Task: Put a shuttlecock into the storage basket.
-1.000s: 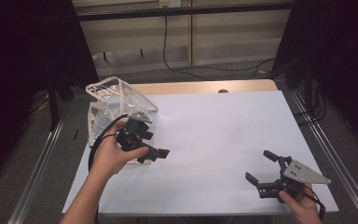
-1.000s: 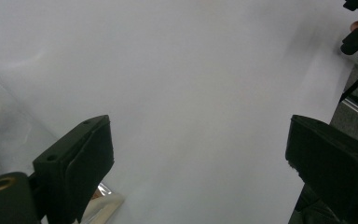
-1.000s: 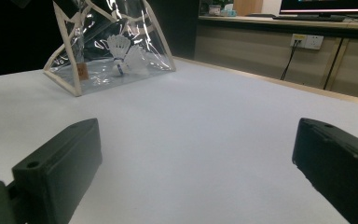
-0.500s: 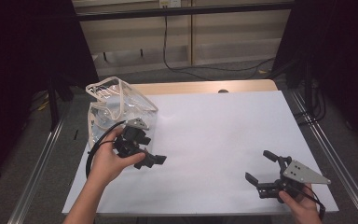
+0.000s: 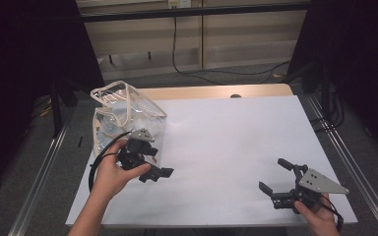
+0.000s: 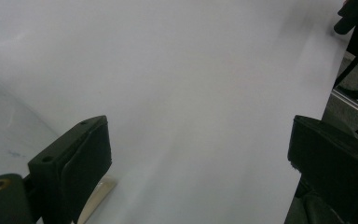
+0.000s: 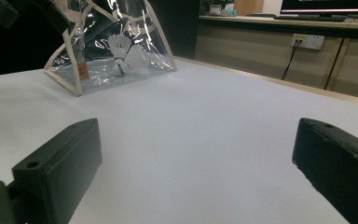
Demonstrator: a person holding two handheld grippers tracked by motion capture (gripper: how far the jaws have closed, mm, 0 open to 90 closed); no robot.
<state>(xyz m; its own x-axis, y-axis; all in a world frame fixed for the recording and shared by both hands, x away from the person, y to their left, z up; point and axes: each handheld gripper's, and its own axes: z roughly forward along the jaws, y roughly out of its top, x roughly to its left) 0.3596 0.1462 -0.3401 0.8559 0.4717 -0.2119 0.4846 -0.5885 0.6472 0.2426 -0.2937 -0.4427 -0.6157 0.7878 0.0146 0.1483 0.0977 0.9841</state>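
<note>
- The clear bag [image 5: 128,118] stands near the table's [image 5: 226,147] far left corner, its cream-trimmed mouth gaping upward, and your left gripper [image 5: 150,167] sits just beside its near side.
- Over the last second you have drawn that left gripper back from the bag toward the near edge; its fingers are spread wide with nothing between them.
- My reading: whatever you were doing at the bag is finished, and you are pulling away from it.
- Your right gripper [image 5: 274,178] rests near the near right corner, well apart from the bag, unmoved, fingers apart and empty too.
- Count: one bag, two grippers, and two white shuttlecocks [image 7: 123,53] inside the bag, as far as the right gripper view lets me tell.
</note>
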